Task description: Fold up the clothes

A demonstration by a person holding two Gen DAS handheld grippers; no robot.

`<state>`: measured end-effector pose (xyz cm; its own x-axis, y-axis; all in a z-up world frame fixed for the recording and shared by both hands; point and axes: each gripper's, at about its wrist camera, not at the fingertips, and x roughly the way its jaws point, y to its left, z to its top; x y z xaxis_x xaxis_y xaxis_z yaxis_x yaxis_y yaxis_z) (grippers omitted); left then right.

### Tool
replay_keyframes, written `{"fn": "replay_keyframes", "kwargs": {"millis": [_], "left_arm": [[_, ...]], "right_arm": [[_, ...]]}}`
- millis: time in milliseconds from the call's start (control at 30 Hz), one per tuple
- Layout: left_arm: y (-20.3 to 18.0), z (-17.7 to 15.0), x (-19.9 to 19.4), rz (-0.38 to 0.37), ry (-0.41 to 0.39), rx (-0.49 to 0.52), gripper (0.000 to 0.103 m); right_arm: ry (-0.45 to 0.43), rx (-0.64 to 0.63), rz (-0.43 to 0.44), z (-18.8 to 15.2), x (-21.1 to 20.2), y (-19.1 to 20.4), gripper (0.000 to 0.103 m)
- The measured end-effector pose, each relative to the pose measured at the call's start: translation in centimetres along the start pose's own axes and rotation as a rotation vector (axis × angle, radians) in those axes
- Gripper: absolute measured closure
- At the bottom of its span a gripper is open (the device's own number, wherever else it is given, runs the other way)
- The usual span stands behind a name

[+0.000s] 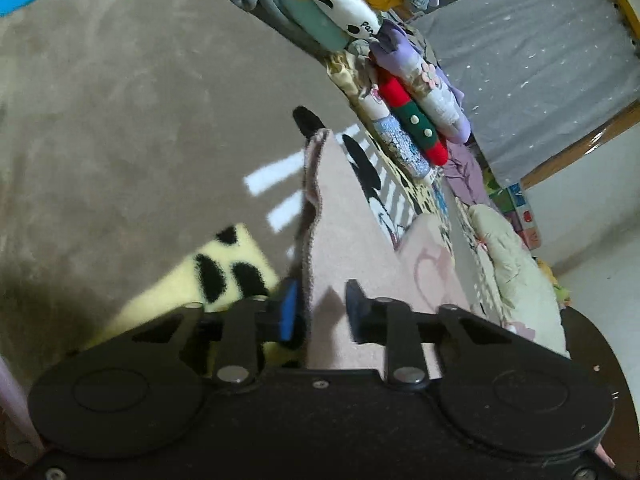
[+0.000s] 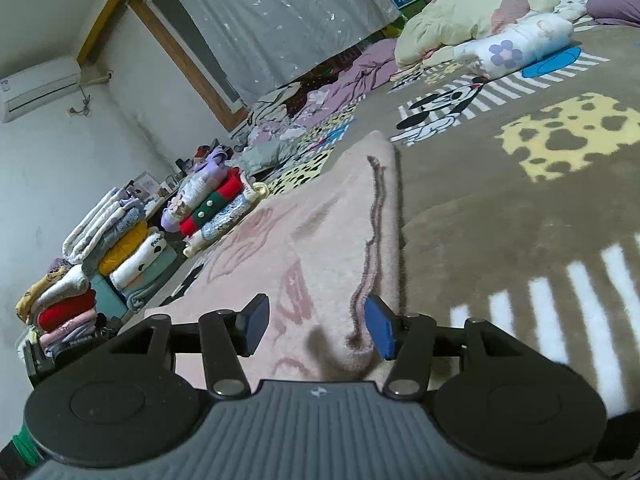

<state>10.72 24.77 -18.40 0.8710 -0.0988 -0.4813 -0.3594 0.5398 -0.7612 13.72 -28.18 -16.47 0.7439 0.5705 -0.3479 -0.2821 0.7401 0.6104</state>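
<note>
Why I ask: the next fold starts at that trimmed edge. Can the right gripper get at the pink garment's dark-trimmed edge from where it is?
Probably yes. The right gripper is open, its fingers either side of the pink garment, whose trimmed edge lies uncovered beside the blue pad.

Your left wrist camera sits just behind the left gripper, low and close over the pink garment, tilted hard so the brown blanket fills its left side and the folded stacks run up toward the grey curtain. Your right wrist camera looks forward past the right gripper, equally close to the same pink garment, facing the white wall and curtain. Both views share the garment, the blanket and the red-and-green stack
</note>
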Motion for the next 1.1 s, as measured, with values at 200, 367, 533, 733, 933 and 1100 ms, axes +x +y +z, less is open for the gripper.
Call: {"fn": "replay_keyframes", "kwargs": {"millis": [200, 367, 533, 733, 933, 1100], "left_arm": [[-2.4, -0.2, -1.4, -0.083, -0.043, 0.089, 0.100], [-6.7, -1.1, -2.7, -0.183, -0.073, 0.219, 0.100], [-11.7, -4.4, -2.1, -0.248, -0.038, 0.381, 0.100], [-16.0, -9.0, -0.4, -0.280, 0.015, 0.532, 0.100], [-18.5, -13.0, 1.7, -0.303, 0.078, 0.628, 0.100], [-20.1, -15.8, 3.5, -0.330, 0.124, 0.681, 0.100]], "right_arm": [[-0.005, -0.005, 0.022, 0.1, 0.4, 0.7, 0.048], [-0.009, -0.005, 0.032, 0.2, 0.2, 1.0, 0.048], [-0.012, 0.002, 0.026, 0.3, -0.1, 0.5, 0.048], [-0.016, 0.001, 0.018, 0.3, -0.7, -0.1, 0.048], [-0.028, 0.015, 0.008, 0.5, -1.6, -1.1, 0.048], [-0.035, 0.029, -0.002, 0.5, -2.2, -1.9, 0.048]]}}
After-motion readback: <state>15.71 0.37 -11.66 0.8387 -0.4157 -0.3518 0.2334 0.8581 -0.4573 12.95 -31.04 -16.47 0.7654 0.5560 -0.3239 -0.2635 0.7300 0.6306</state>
